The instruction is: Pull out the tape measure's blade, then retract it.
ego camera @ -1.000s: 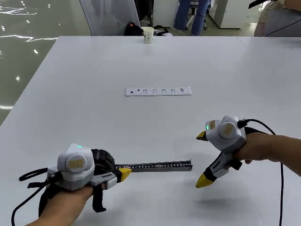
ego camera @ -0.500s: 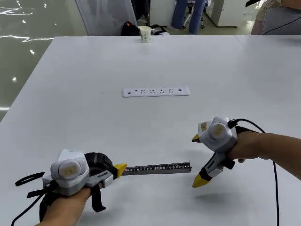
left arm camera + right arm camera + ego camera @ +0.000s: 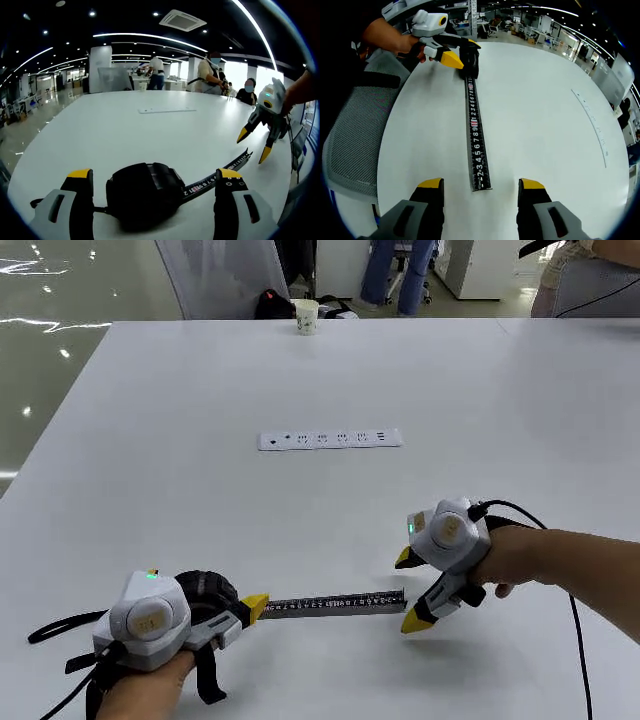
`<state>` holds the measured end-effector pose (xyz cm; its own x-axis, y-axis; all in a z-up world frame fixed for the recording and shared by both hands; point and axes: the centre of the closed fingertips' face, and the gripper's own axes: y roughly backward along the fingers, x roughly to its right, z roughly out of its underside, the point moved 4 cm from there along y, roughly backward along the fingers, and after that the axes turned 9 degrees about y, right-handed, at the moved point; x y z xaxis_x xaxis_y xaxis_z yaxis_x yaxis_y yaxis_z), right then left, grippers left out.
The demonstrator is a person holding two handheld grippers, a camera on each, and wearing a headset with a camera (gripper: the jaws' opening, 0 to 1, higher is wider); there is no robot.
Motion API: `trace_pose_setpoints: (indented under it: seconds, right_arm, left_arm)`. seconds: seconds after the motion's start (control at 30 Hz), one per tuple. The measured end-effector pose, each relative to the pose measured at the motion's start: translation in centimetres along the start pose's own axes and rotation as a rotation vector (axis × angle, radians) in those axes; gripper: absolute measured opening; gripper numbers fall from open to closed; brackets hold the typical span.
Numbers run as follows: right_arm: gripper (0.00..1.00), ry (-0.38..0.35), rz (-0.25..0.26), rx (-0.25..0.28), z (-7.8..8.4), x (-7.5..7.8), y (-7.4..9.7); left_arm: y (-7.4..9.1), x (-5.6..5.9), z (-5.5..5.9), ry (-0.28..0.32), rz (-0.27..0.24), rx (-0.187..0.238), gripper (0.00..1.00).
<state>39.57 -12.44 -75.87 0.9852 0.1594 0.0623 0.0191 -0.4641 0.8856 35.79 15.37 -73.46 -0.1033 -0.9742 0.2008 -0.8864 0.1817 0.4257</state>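
Two tongs flank one tape measure on a broad white counter [image 3: 330, 370]. The left tongs [image 3: 155, 176] stand spread on either side of the black tape measure [image 3: 145, 192]. In the left gripper view a sliver of counter shows between its case and each jaw. The single blade [image 3: 474, 130] lies flat and extended across the counter, passing close by one jaw of the left tongs. It runs toward the right tongs [image 3: 481, 183], which are also spread. In the right gripper view the blade's end sits between their two yellow tips, apart from both, so they pinch nothing.

Bare surface lies open on every side of the blade. The tape measure sits close to the counter's near edge. Along the counter's left edge is a glossy floor [image 3: 60, 360]. One power strip [image 3: 330, 440] lies at mid-counter, well beyond the blade, with open surface between them. One paper cup [image 3: 306, 315] stands at the far edge. One mesh chair [image 3: 355, 145] sits at the counter's edge near the left tongs. One cable [image 3: 575, 630] trails from the right tongs toward the near edge.
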Motion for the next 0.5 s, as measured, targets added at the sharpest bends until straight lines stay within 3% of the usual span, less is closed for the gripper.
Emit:
trace_pose_setpoints:
  seconds: [0.23, 0.5]
  right_arm:
    - [0.34, 0.043, -0.016, -0.028, 0.27, 0.17, -0.29]
    - [0.25, 0.061, -0.032, -0.050, 0.59, 0.06, -0.39]
  left_arm:
    - [-0.16, -0.12, -0.28, 0.017, 0.006, 0.010, 0.99]
    - [-0.32, -0.14, -0.13, 0.023, 0.001, 0.007, 0.99]
